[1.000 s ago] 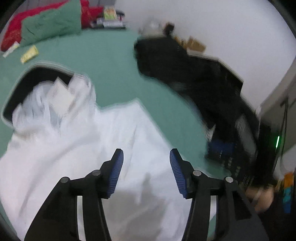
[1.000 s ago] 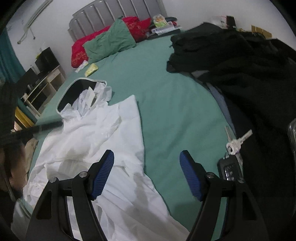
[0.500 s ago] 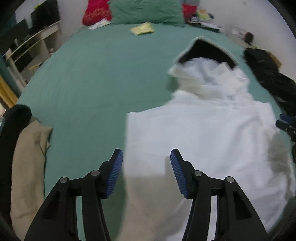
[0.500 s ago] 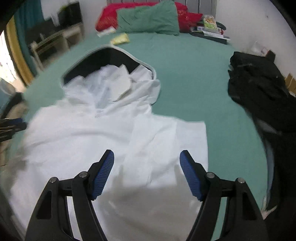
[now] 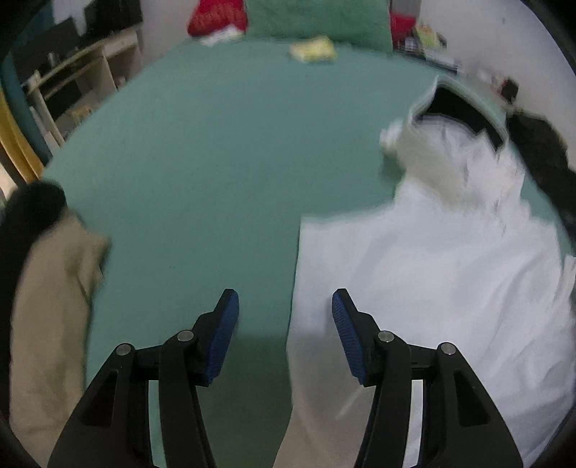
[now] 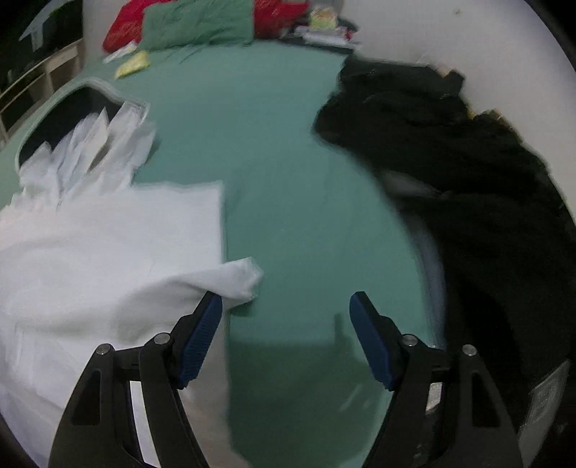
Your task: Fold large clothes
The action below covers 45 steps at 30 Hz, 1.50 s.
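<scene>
A wide bed point(image 5: 216, 172) with a smooth, matte teal-green sheet fills both views; on it lies the large white garment point(image 5: 450, 273), soft and thin, spread mostly flat with shallow wrinkles, its hood point(image 5: 464, 108) dark inside and edged with a pale rim, pointing toward the pillows; in the right wrist view the same garment point(image 6: 108, 259) covers the left part of the sheet, with one straight folded edge and a loose rounded corner point(image 6: 244, 280) sticking out just beside the left blue pad; a heap of black clothes point(image 6: 486, 180), crumpled and shapeless, lies along the right side of the bed by the white wall; a beige cloth point(image 5: 50, 306) hangs at the left edge of the bed; a green pillow point(image 6: 198, 25) and a red pillow point(image 6: 122, 25) sit at the far end, and a small yellow packet point(image 5: 313, 52) is near them; the left tongs point(image 5: 284, 306) point steeply down over the left edge of the garment, the jaws well apart and holding nothing; the right tongs point(image 6: 286, 309) point steeply down over bare sheet, the jaws wide apart and empty, the ribbed blue pads point(image 6: 370, 342) clear of the fabric.
</scene>
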{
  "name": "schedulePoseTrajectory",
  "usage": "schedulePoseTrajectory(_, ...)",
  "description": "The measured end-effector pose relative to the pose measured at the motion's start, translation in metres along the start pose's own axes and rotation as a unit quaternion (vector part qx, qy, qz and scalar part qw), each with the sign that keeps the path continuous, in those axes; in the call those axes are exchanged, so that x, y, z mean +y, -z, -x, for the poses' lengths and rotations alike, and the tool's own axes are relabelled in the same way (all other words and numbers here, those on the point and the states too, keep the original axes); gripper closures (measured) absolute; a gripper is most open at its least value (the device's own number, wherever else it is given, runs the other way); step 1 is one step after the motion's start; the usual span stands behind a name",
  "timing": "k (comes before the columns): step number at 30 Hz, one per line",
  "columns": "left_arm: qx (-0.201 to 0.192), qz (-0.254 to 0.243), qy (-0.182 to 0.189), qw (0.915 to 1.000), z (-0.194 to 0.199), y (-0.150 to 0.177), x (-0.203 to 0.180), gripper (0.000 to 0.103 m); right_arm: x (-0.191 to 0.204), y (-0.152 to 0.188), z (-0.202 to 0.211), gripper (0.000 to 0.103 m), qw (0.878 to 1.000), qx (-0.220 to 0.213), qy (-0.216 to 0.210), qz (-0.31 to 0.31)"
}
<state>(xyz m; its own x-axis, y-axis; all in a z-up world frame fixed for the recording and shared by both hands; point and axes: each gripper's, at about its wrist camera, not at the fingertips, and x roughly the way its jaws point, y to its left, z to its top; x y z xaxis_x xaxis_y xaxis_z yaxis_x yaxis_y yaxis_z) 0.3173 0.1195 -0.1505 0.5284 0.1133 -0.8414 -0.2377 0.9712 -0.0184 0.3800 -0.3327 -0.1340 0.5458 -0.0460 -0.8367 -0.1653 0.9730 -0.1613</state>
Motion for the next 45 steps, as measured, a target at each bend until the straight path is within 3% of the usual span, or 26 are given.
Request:
schedulePoseTrajectory(2,-0.039,0.011,0.023,0.9989,0.015,-0.019,-0.003,0.046,0.003,-0.024,0.015,0.030,0.998,-0.050,-0.027,0.005)
schedulePoseTrajectory(5,-0.083,0.004,0.076,0.9936,0.014,-0.062,-0.033,0.046,0.036,-0.077,0.010,0.030,0.984,-0.092,-0.145,0.049)
schedulePoseTrajectory(9,-0.100,-0.011,0.123,0.9873,-0.011,-0.096,-0.063,0.046,0.077,-0.138,-0.046,0.030,0.968,-0.069,-0.234,0.066)
schedulePoseTrajectory(13,-0.047,-0.048,0.078,0.9947,-0.057,-0.109,-0.081,0.046,0.109,-0.157,-0.105,0.033,0.963,-0.028,-0.258,0.075)
schedulePoseTrajectory(14,-0.022,-0.061,0.070,0.9954,-0.071,-0.106,-0.084,0.046,0.113,-0.156,-0.114,0.053,0.958,-0.021,-0.277,0.075)
schedulePoseTrajectory(15,-0.006,-0.065,0.059,0.9961,-0.078,-0.101,-0.081,0.046,0.117,-0.153,-0.119,0.092,0.953,-0.016,-0.290,0.084)
schedulePoseTrajectory(17,0.011,-0.066,0.042,0.9968,-0.086,-0.091,-0.072,0.046,0.116,-0.140,-0.109,0.094,0.956,-0.036,-0.272,0.108)
schedulePoseTrajectory(19,0.011,-0.071,0.037,0.9967,-0.084,-0.079,-0.064,0.046,0.112,-0.127,-0.091,0.095,0.962,-0.068,-0.224,0.139)
schedulePoseTrajectory(21,0.007,-0.080,0.052,0.9954,-0.076,-0.068,-0.058,0.046,0.104,-0.105,-0.070,0.095,0.963,-0.087,-0.184,0.176)
schedulePoseTrajectory(23,0.011,-0.081,0.079,0.9935,-0.067,-0.061,-0.054,0.046,0.097,-0.089,-0.062,0.094,0.961,-0.074,-0.172,0.204)
schedulePoseTrajectory(26,0.023,-0.105,0.137,0.9847,-0.051,-0.054,-0.058,0.046,0.075,-0.071,-0.052,0.092,0.951,-0.044,-0.217,0.215)
schedulePoseTrajectory(28,0.026,-0.119,0.177,0.9766,-0.033,-0.053,-0.047,0.046,0.061,-0.074,-0.050,0.083,0.946,-0.012,-0.267,0.181)
schedulePoseTrajectory(30,0.014,-0.122,0.210,0.9699,-0.017,-0.058,-0.043,0.046,0.038,-0.081,-0.037,0.048,0.939,-0.018,-0.311,0.145)
schedulePoseTrajectory(32,-0.006,-0.106,0.233,0.9667,-0.001,-0.070,-0.036,0.046,0.019,-0.093,-0.028,0.021,0.934,-0.035,-0.338,0.110)
schedulePoseTrajectory(35,-0.040,-0.052,0.255,0.9646,0.006,-0.095,-0.029,0.041,0.004,-0.121,-0.024,0.018,0.931,-0.066,-0.352,0.073)
schedulePoseTrajectory(39,-0.055,0.009,0.232,0.9710,-0.025,-0.118,-0.031,0.040,0.008,-0.158,-0.043,0.018,0.932,-0.075,-0.354,0.038)
schedulePoseTrajectory(43,0.001,-0.007,0.218,0.9758,-0.071,-0.108,-0.049,0.040,0.044,-0.175,-0.089,0.018,0.922,-0.004,-0.385,0.044)
schedulePoseTrajectory(45,0.031,-0.045,0.220,0.9740,-0.087,-0.093,-0.063,0.040,0.061,-0.169,-0.109,0.018,0.907,0.043,-0.415,0.055)
